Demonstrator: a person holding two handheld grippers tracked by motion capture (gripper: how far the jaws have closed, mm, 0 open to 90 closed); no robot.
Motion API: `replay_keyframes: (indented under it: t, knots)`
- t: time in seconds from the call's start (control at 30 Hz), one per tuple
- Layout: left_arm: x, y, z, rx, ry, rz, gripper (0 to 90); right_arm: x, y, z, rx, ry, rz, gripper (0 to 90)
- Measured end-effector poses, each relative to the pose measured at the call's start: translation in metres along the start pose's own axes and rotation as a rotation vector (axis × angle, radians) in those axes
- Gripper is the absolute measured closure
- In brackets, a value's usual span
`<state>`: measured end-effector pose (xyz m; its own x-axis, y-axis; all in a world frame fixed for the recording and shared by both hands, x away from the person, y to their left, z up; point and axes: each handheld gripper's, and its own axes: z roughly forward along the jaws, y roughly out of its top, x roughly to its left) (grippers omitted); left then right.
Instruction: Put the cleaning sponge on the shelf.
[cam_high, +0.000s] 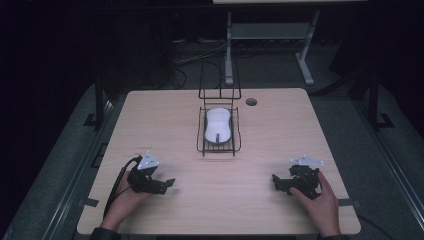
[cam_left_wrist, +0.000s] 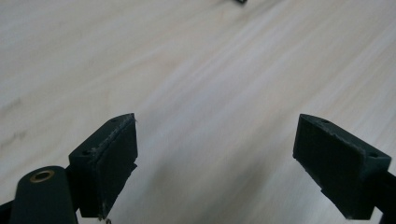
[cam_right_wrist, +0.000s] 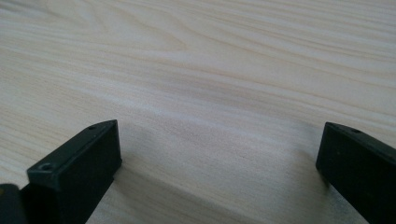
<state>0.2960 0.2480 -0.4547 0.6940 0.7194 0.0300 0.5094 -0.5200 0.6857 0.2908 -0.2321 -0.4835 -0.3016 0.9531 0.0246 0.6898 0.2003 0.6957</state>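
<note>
A pale wooden surface (cam_high: 165, 125) carries a black wire rack (cam_high: 218, 131) at its centre, toward the far side. Lying in the rack is a white computer mouse (cam_high: 218, 126), smooth and oval. Near the front edge, well apart, the left tool (cam_high: 167, 184) and right tool (cam_high: 276, 181) rest, each wide open and empty.

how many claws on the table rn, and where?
2. The left claw sits near the table's front-left edge, the right claw near its front-right; both are open and empty, well short of the mouse in the wire basket.
</note>
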Motion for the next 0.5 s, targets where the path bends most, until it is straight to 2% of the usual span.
replay_keyframes:
  t: [0.17, 0.33, 0.37, 0.5]
  knots:
    - [0.000, -0.012, 0.002, 0.051, 0.014, 0.014, 12.8, 0.000, 0.000, 0.000, 0.000, 0.000, 0.001, 0.0]
    - [0.002, -0.019, 0.002, 0.020, -0.011, -0.016, 12.7, 0.000, 0.000, 0.000, 0.000, 0.000, 0.001, 0.0]
    - [0.004, -0.022, 0.002, -0.004, -0.017, -0.011, 12.6, 0.000, 0.000, 0.000, 0.000, 0.000, 0.001, 0.0]
    - [0.005, -0.027, 0.002, -0.043, -0.025, -0.002, 12.8, 0.000, 0.000, 0.000, 0.000, 0.000, 0.000, 0.0]
